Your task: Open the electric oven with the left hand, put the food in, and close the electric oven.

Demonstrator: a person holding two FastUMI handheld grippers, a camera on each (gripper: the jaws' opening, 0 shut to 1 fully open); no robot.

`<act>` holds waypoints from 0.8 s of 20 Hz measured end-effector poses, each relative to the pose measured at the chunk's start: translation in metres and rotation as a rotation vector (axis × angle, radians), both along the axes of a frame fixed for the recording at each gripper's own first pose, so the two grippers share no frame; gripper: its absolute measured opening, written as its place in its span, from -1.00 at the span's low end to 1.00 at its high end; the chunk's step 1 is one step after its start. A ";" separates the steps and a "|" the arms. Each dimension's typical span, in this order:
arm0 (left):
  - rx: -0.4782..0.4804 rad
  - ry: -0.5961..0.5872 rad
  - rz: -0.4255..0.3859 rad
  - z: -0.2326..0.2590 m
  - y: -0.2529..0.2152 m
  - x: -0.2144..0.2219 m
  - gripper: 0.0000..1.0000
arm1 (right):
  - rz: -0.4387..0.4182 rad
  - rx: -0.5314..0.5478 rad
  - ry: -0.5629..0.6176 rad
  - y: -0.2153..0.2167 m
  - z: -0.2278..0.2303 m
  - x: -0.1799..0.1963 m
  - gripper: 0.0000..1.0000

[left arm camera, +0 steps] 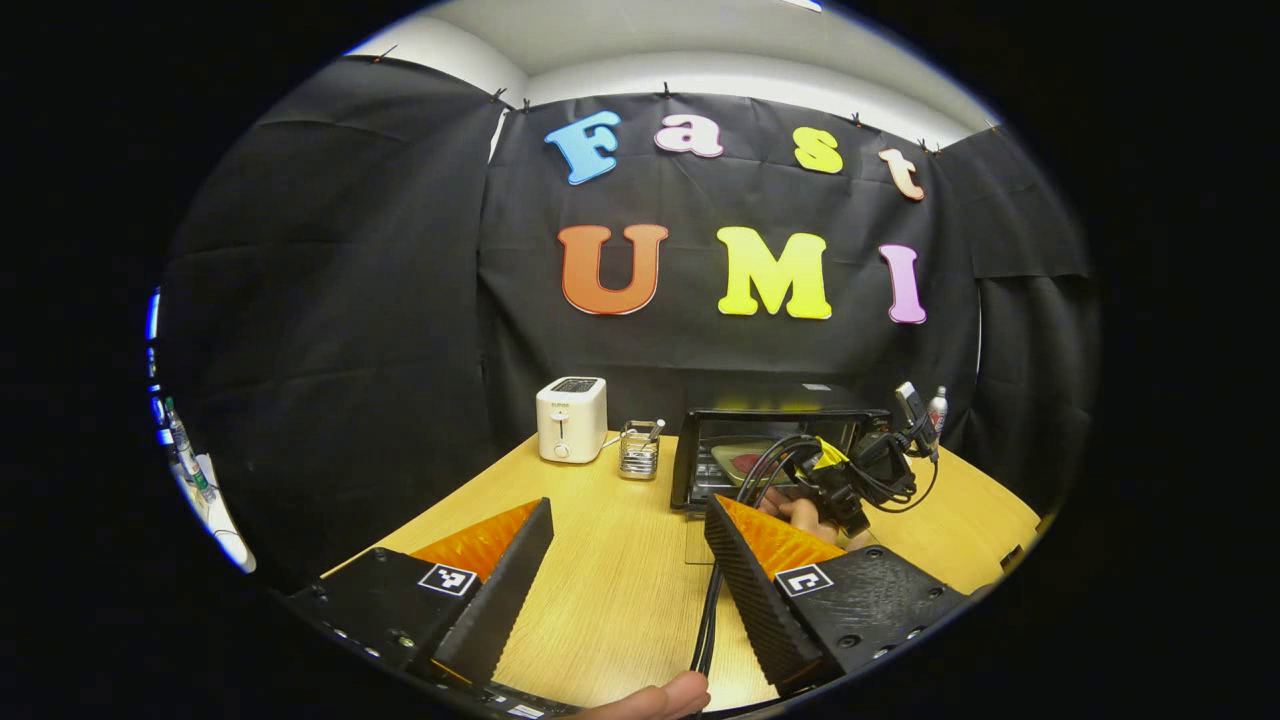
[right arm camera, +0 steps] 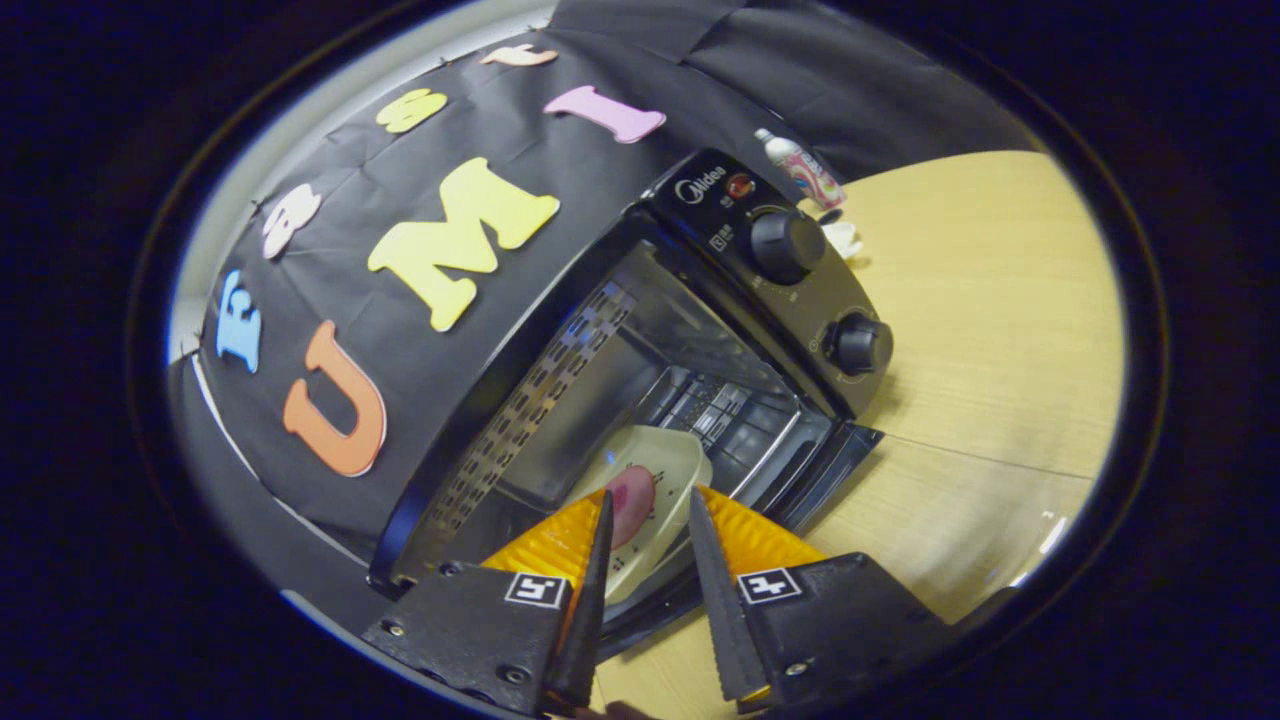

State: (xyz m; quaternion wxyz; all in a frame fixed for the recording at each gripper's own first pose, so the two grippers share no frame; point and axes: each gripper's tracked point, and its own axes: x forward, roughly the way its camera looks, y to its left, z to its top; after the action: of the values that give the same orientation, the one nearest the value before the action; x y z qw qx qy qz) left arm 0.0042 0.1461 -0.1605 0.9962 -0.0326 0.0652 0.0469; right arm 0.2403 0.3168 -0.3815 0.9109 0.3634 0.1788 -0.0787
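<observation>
The black electric oven point(left arm camera: 770, 410) stands at the back of the wooden table with its glass door point(left arm camera: 700, 530) folded down. In the right gripper view the oven point(right arm camera: 700, 200) is close and its cavity gapes. A pale plate point(right arm camera: 655, 470) with a pink piece of food point(right arm camera: 632, 500) lies in the oven mouth, and my right gripper point(right arm camera: 648, 497) is shut on its near rim. From the left gripper view, that right gripper point(left arm camera: 840, 480) and the hand point(left arm camera: 800, 515) holding it reach into the oven. My left gripper point(left arm camera: 628, 505) hovers open over the table, in front of the door, holding nothing.
A white toaster point(left arm camera: 571, 418) and a small wire holder point(left arm camera: 639, 450) stand left of the oven. A bottle point(right arm camera: 800, 168) stands behind the oven's right side. Two knobs point(right arm camera: 787, 245) sit on the oven's control panel. A black cable point(left arm camera: 705, 620) runs across the table point(left arm camera: 610, 600).
</observation>
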 end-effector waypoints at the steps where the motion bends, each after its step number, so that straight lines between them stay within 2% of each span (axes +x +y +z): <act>1: -0.001 0.000 0.002 0.001 0.000 -0.001 0.85 | 0.015 -0.040 -0.011 0.000 0.003 -0.004 0.02; 2: -0.003 -0.001 0.004 0.000 -0.001 -0.003 0.85 | 0.027 -0.093 -0.019 -0.001 0.006 -0.010 -0.09; 3: -0.004 -0.001 0.005 -0.001 -0.001 -0.005 0.85 | 0.047 -0.136 -0.034 -0.001 0.011 -0.014 -0.07; 5: -0.011 0.003 0.008 -0.002 -0.001 -0.008 0.85 | 0.100 -0.197 -0.057 0.004 0.020 -0.025 0.38; 6: -0.013 0.011 0.010 -0.006 0.000 -0.010 0.85 | 0.123 -0.218 -0.066 0.004 0.024 -0.031 0.48; 9: -0.019 0.023 0.018 -0.011 0.004 -0.014 0.85 | 0.186 -0.274 -0.090 0.003 0.041 -0.050 0.58; 10: -0.022 0.033 0.013 -0.014 0.003 -0.015 0.85 | 0.206 -0.300 -0.099 0.001 0.047 -0.056 0.74; 11: -0.026 0.037 0.016 -0.016 0.005 -0.016 0.85 | 0.220 -0.327 -0.110 -0.004 0.055 -0.061 0.65; 12: -0.029 0.044 0.019 -0.019 0.009 -0.015 0.85 | 0.237 -0.354 -0.125 -0.010 0.063 -0.066 0.84; 14: -0.041 0.067 0.027 -0.029 0.012 -0.011 0.85 | 0.265 -0.412 -0.151 -0.024 0.078 -0.073 0.82; 16: -0.054 0.081 0.021 -0.036 0.009 -0.008 0.85 | 0.292 -0.467 -0.169 -0.039 0.092 -0.082 0.87</act>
State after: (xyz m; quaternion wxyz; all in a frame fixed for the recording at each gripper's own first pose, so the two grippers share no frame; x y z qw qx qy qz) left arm -0.0041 0.1550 -0.1960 0.9910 -0.0582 0.1064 0.0568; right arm 0.1583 0.2778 -0.2892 0.9833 0.1197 0.1296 0.0450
